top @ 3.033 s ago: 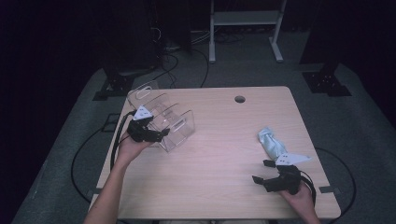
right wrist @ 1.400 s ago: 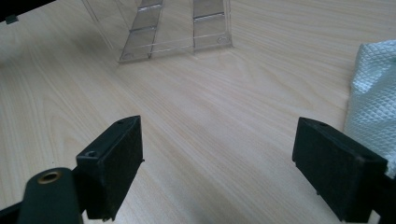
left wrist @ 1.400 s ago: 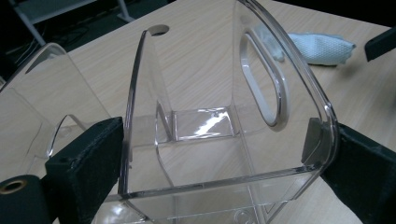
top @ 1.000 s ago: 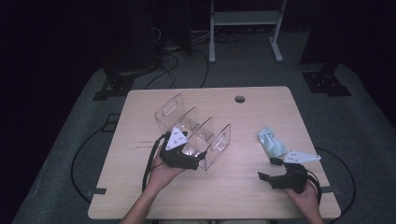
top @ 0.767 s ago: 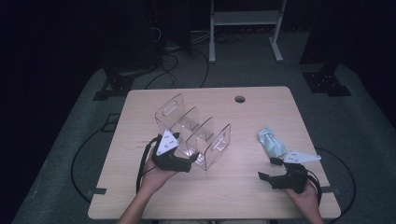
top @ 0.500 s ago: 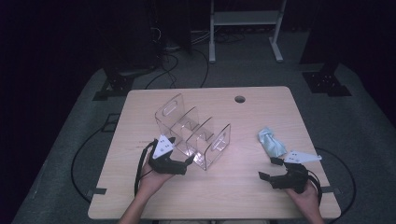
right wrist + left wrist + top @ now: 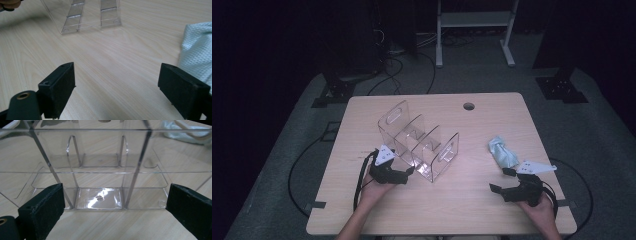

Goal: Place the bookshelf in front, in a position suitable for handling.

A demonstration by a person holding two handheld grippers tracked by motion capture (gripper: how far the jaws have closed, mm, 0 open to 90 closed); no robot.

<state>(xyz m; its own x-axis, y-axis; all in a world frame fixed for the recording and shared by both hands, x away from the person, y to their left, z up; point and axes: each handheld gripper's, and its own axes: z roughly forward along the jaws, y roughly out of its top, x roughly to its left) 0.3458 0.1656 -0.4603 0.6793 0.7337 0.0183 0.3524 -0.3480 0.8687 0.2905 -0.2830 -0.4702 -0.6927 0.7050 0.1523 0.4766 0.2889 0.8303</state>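
Near the surface's [image 7: 472,210] front edge, the left gripper [image 7: 408,173] has backed off the clear organizer [image 7: 419,142], fingers apart and empty. The right gripper [image 7: 501,181] rests unmoved, fingers apart. The organizer now stands mid-surface; a blue cloth [image 7: 502,151] lies toward the right edge.

Organiser [image 7: 419,145]: clear glossy plastic, smooth, with glare on its base. Worktop [image 7: 472,205]: pale matt wood grain. Cloth [image 7: 503,153]: light blue, waffle-textured weave. Jaws: matt black.
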